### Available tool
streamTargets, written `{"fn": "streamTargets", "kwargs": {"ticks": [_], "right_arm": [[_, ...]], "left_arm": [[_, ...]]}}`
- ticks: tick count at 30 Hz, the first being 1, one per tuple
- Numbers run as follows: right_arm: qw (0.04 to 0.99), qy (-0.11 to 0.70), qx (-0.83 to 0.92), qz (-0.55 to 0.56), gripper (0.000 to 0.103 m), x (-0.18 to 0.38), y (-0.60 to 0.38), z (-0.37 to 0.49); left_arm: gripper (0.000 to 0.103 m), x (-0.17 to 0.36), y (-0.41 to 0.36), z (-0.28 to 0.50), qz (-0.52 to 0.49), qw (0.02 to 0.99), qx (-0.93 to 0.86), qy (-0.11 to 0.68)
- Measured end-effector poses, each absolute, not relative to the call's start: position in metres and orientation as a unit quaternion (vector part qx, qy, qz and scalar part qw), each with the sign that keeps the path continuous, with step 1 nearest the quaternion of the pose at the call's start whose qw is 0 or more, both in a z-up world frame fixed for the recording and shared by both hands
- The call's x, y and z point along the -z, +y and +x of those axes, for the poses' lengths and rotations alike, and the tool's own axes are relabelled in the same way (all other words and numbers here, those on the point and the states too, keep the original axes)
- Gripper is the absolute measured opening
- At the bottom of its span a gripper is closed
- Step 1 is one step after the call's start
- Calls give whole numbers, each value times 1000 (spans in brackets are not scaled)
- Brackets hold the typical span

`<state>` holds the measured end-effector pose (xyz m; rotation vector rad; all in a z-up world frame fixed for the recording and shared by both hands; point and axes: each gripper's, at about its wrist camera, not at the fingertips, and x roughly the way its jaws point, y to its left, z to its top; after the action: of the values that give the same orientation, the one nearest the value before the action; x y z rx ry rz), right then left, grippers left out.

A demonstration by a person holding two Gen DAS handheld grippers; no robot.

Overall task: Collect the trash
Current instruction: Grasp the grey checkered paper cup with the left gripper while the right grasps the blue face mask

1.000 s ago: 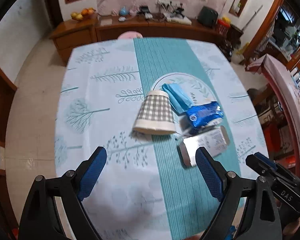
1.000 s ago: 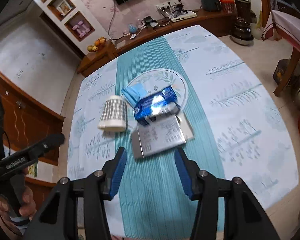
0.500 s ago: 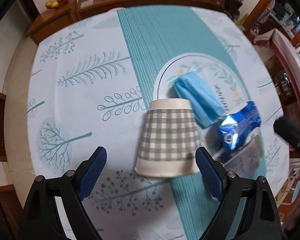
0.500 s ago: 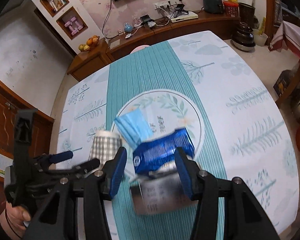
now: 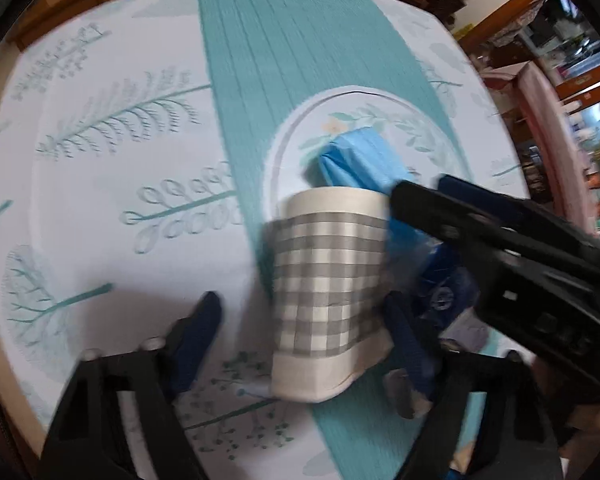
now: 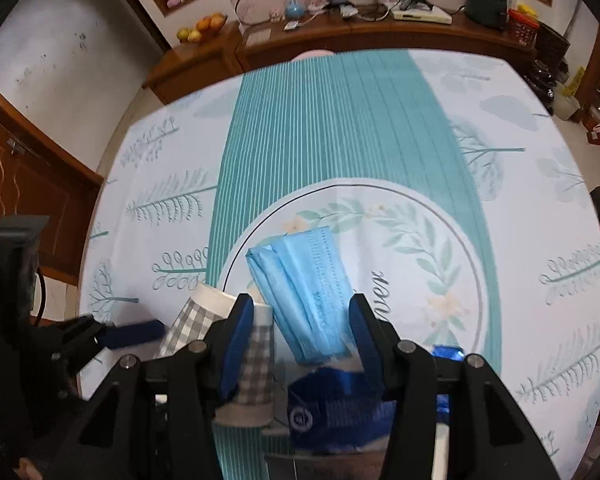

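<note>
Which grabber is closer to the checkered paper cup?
Left. The left gripper has its blue fingers on either side of the checkered cup, closing in. The right gripper sits beside the cup, over the blue mask.

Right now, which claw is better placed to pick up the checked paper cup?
Left. The left claw straddles the checked paper cup, its jaws just closing, one finger still apart. The right claw sits over the blue face mask instead.
</note>
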<state>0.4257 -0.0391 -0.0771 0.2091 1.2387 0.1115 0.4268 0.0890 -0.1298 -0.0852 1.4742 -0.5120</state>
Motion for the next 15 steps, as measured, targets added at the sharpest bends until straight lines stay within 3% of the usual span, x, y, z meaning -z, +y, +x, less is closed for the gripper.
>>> {"fn": "streamTargets", "kwargs": {"ticks": [1,2,6,15], "right_arm": [[807,580,-53,100,50,79,-39,428],[804,583,-50,101,50,82,-40,431],[792,598,-43,113,50,92,-46,438],[781,617,-50,84,50,108,-33,438]], "left_arm": [[51,130,87,428,-48,705,240,666],[46,130,86,428,-58,700,250,667],[34,124,84,428,-48,711,249,656],[29,104,118,432,-41,751,179,634]]}}
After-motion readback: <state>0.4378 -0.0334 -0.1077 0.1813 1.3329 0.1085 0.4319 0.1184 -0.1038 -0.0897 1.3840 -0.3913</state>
